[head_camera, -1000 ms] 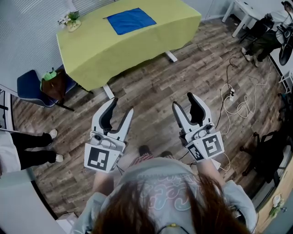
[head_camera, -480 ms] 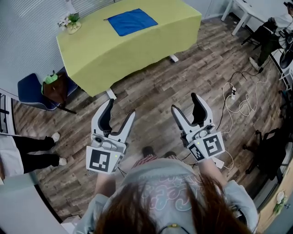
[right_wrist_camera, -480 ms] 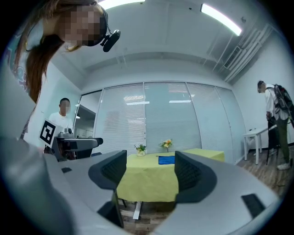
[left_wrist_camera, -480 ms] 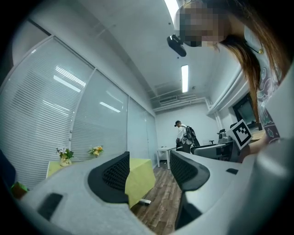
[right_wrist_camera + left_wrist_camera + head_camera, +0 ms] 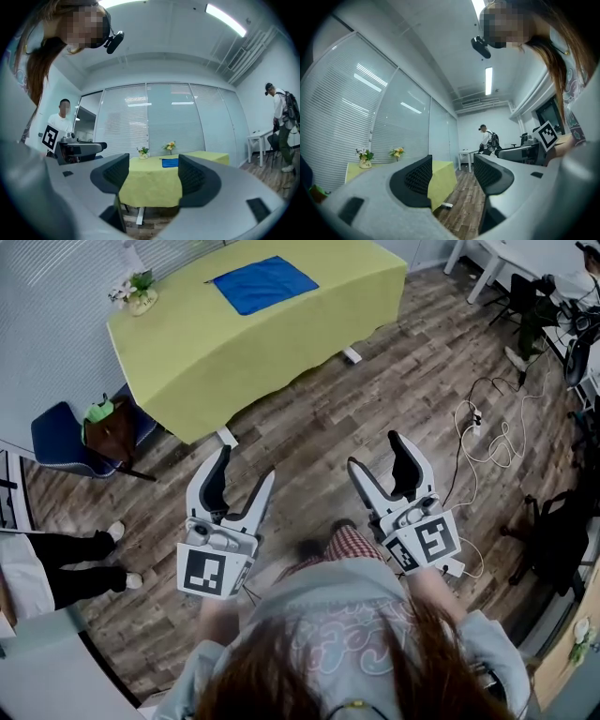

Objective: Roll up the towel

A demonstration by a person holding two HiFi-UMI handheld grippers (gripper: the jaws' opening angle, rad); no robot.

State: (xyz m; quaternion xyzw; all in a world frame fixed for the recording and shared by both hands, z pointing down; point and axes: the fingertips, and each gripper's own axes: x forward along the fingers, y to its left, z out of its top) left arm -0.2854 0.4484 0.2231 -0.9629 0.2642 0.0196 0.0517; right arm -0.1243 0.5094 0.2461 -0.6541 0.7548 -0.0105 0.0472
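Observation:
A blue towel (image 5: 262,283) lies flat on the yellow-green table (image 5: 234,343), far ahead of me across the wooden floor. In the right gripper view the towel (image 5: 169,162) shows as a thin blue strip on the tabletop (image 5: 150,183). My left gripper (image 5: 246,467) and right gripper (image 5: 375,452) are held level in front of the person's chest, well short of the table. Both pairs of jaws have just been opening and stand open with nothing between them. The left gripper (image 5: 452,171) frames the table's corner (image 5: 443,180); the right gripper (image 5: 152,173) points straight at the table.
A vase of flowers (image 5: 136,294) stands at the table's left end. A blue chair with a brown bag (image 5: 66,432) is beside the table. A bystander's legs (image 5: 66,559) are at the left. Cables (image 5: 487,442) trail over the floor at the right, near a dark chair (image 5: 553,540).
Both pairs of jaws stand a little wider than a second ago. The person's leg in checked trousers has come forward, and both grippers have shifted slightly.

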